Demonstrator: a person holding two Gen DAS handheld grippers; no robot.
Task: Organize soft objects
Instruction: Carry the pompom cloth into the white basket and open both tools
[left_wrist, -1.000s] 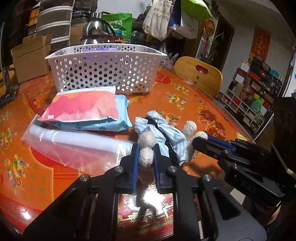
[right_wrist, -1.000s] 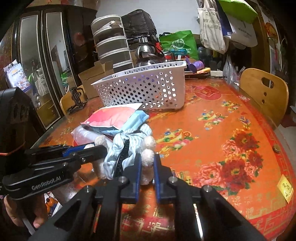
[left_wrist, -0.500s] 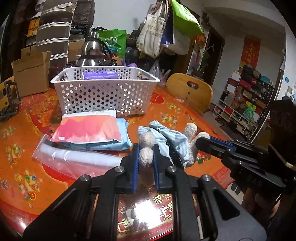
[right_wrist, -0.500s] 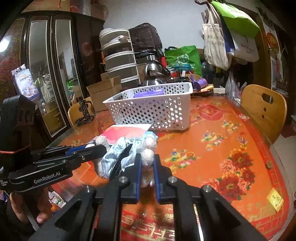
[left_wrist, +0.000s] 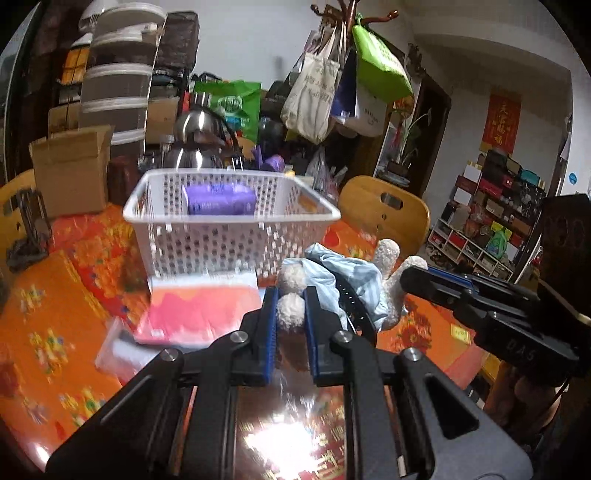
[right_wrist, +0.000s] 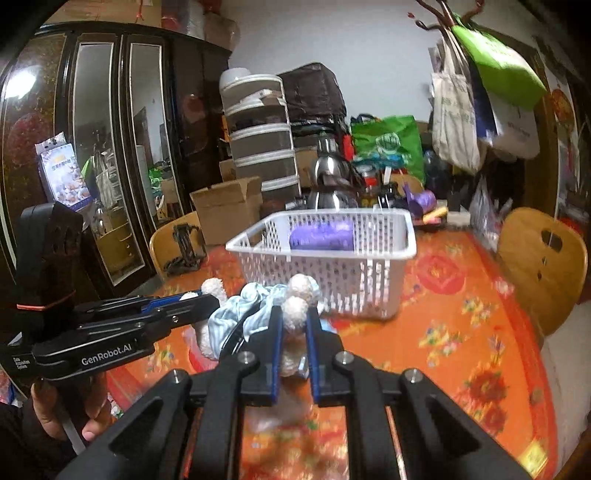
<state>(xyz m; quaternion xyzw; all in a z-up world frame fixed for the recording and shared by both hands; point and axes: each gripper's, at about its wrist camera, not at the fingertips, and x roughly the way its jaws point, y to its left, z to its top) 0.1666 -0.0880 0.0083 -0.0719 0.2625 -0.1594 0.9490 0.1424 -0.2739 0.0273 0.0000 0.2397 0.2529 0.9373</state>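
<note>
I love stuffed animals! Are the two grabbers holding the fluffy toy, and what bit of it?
Yes. The left gripper and the right gripper each pinch one fluffy white limb of the plush toy in blue striped clothes.

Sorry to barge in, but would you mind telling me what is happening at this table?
A person holds a claw in each hand. The left claw and right claw each pinch a fluffy limb of a white plush toy in light-blue striped clothes, holding it before the white perforated plastic basket, which holds a purple packet.
</note>
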